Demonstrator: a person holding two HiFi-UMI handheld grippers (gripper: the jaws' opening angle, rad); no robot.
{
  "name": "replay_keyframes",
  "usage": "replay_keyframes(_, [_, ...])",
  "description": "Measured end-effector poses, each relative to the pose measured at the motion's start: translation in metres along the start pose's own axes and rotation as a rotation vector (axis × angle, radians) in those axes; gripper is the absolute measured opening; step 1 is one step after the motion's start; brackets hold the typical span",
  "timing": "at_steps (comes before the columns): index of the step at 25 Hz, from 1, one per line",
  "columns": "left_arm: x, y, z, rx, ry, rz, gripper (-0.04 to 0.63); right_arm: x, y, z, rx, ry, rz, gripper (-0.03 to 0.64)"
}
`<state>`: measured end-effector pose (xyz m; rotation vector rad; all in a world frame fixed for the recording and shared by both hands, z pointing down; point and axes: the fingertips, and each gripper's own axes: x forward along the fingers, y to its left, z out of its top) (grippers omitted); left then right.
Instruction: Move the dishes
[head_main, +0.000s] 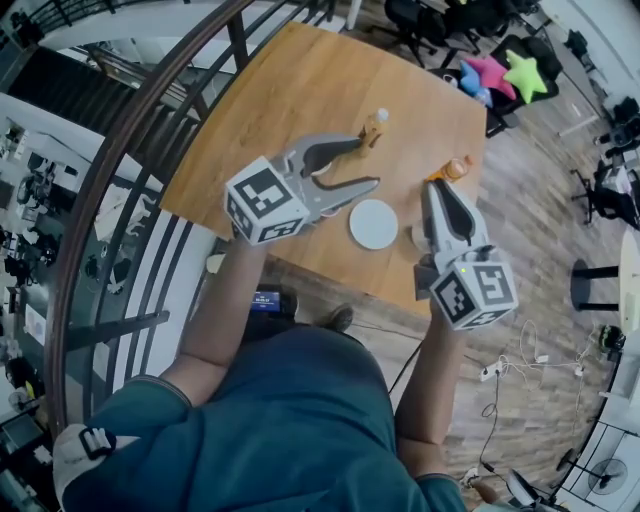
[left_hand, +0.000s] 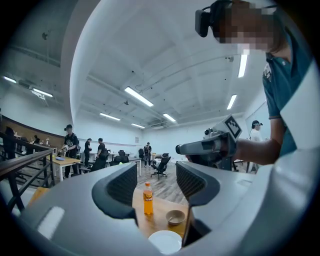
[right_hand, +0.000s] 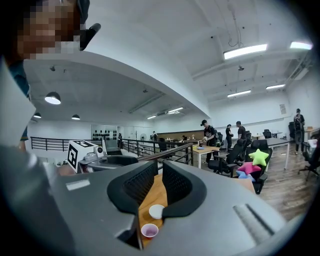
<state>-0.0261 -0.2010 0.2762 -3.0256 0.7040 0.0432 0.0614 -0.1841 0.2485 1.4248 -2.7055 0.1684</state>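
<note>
1. My left gripper (head_main: 368, 162) is open. Its jaws stand well apart with nothing between them, and it hangs over the wooden table (head_main: 290, 90), pointing level across it.
2. My right gripper (head_main: 441, 188) is open too, though only by a narrow gap, and it is also empty.
3. The white plate (head_main: 373, 223) lies flat near the table's front edge. It sits between my two grippers and just below the left jaw tips.
4. In the left gripper view the plate sits lowest in the gap and is the nearest thing. A small bowl (left_hand: 175, 217) and an orange bottle (left_hand: 148, 199) stand farther off along roughly the same line.
5. So the plate is ahead of and beneath my left gripper, and I judge that hand the nearer one for it.
6. The plate is round, so it has no long axis to line up with. What matters is that it lies flat while my jaws point level, so I would have to tip down onto the near rim.
7. My right gripper looks along its gap at a purple cup (right_hand: 149, 230), which lies low and close on its own side.
</note>
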Motion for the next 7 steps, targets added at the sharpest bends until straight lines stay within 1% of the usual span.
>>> replay_keyframes(7, [0.0016,0.0033,-0.0055,-0.009,0.000,-0.001,0.241,0.0039,-0.0044,-0.0070,0.005,0.013,-0.006,0.052])
